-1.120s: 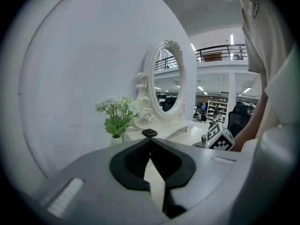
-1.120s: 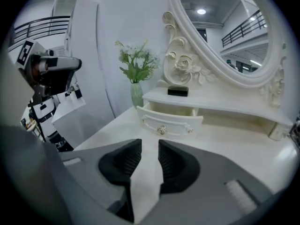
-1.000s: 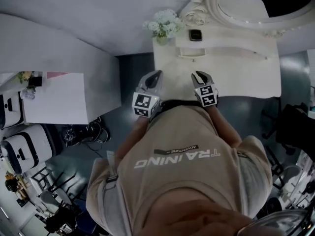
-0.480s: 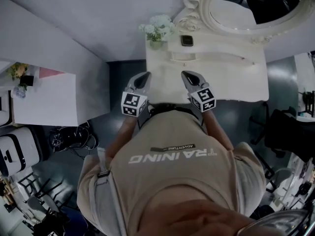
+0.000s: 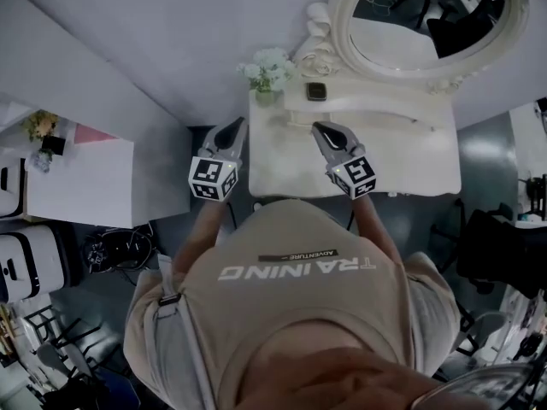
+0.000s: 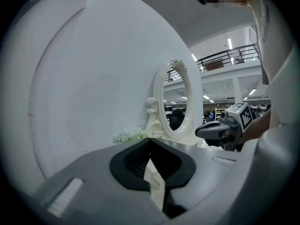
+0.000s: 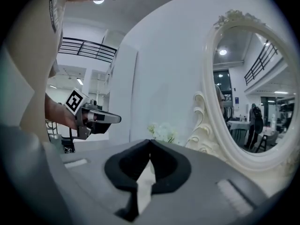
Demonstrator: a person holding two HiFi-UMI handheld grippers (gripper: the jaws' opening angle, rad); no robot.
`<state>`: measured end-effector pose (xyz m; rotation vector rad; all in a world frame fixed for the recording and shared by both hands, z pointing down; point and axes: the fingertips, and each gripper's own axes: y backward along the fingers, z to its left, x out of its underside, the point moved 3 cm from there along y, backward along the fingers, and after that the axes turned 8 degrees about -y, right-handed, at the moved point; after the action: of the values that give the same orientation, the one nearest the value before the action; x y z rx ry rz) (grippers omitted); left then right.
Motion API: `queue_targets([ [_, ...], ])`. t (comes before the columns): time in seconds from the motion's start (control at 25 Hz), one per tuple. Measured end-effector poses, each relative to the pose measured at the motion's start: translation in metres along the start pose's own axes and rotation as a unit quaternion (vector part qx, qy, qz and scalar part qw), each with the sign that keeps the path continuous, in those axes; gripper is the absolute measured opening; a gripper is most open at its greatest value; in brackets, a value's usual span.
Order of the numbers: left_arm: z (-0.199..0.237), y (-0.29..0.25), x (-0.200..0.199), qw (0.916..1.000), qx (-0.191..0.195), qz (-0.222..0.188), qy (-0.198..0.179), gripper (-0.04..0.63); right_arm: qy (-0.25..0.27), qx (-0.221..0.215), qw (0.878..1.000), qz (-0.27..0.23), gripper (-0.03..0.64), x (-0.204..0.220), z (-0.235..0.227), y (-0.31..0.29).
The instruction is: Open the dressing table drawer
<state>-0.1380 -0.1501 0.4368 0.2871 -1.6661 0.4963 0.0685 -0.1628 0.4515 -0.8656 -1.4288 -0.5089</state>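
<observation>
The white dressing table [image 5: 385, 156] stands against the wall under an oval mirror [image 5: 419, 24]. Its drawer front is hidden below the tabletop in the head view. My left gripper [image 5: 232, 129] hangs just off the table's left front corner, shut, with nothing in it. Over the tabletop's front left part, my right gripper [image 5: 323, 130] is shut and empty. In the left gripper view the shut jaws [image 6: 150, 139] point at the mirror [image 6: 177, 107], with the right gripper [image 6: 211, 130] alongside. The right gripper view shows its closed jaws [image 7: 150, 142] and the left gripper [image 7: 110, 119] beside them.
A bunch of pale flowers [image 5: 267, 68] and a small dark object [image 5: 316, 91] sit at the table's back left. A white desk [image 5: 85, 178] stands to the left, with white machines [image 5: 26, 263] and cables [image 5: 120, 246] below it. A dark chair [image 5: 500, 246] is at the right.
Both grippers have risen and moved forward, from in front of the table to the level of its top. The right jaws, parted a second ago, have come together.
</observation>
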Motion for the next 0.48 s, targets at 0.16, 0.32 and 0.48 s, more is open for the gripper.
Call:
queue_targets([
  [0.16,0.007,0.005,-0.018,0.9994,-0.015,-0.018,-0.025,0.008,0.017,0.020,0.998,-0.056,0.005,-0.031,-0.011,0.014],
  [0.32,0.014,0.015,-0.011,0.9992,-0.034,-0.020,-0.010,0.008,0.014,0.051,0.995,-0.085,0.003,-0.040,-0.026,0.025],
  [0.48,0.012,0.021,-0.002,0.9988,-0.043,-0.003,-0.022,0.008,0.002,0.051,0.996,-0.079,0.003,-0.038,-0.033,0.027],
])
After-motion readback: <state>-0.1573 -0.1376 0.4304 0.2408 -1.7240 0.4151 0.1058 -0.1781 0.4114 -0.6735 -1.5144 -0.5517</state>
